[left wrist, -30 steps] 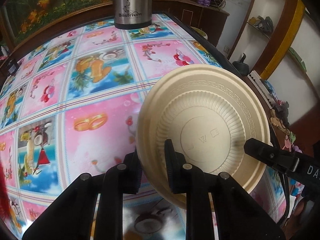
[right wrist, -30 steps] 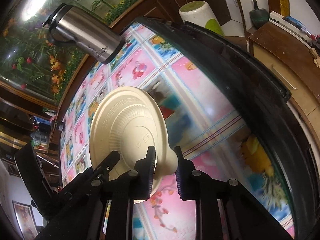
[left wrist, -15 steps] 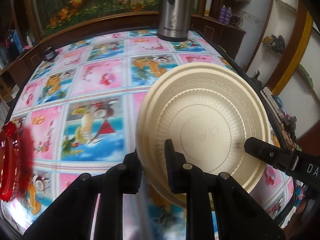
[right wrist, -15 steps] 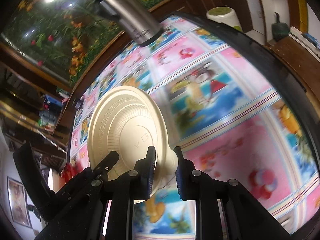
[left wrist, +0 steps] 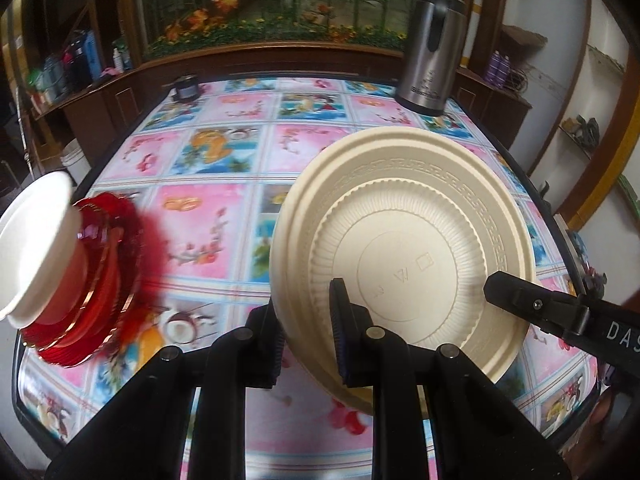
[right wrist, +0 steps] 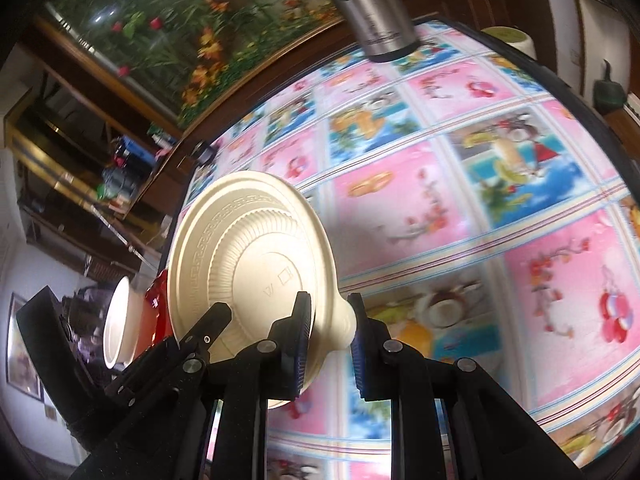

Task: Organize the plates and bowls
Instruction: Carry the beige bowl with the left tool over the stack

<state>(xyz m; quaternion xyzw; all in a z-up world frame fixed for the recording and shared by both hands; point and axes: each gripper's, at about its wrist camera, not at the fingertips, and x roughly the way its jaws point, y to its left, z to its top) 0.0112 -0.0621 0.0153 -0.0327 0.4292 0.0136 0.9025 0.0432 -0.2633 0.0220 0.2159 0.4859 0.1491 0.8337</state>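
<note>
Both grippers hold one stack of cream plates (left wrist: 404,256), tilted on edge above the table, underside facing the cameras. My left gripper (left wrist: 306,340) is shut on its lower left rim. My right gripper (right wrist: 330,344) is shut on the opposite rim, and one of its fingers (left wrist: 532,304) shows in the left wrist view. The cream plates also show in the right wrist view (right wrist: 244,264). At the table's left edge stands a stack of red plates (left wrist: 104,276) with a white bowl (left wrist: 32,248) on top, seen blurred; the stack (right wrist: 158,312) and bowl (right wrist: 116,320) show behind the cream plates.
The table carries a pink and blue patterned cloth (left wrist: 224,216). A steel thermos jug (left wrist: 432,48) stands at the far right corner. A small dark jar (left wrist: 186,88) stands at the far edge. Wooden cabinets ring the table.
Both grippers have swung left with the cream plates held between them. The red plate stack with the white bowl has come into view at the left. The grips have not changed.
</note>
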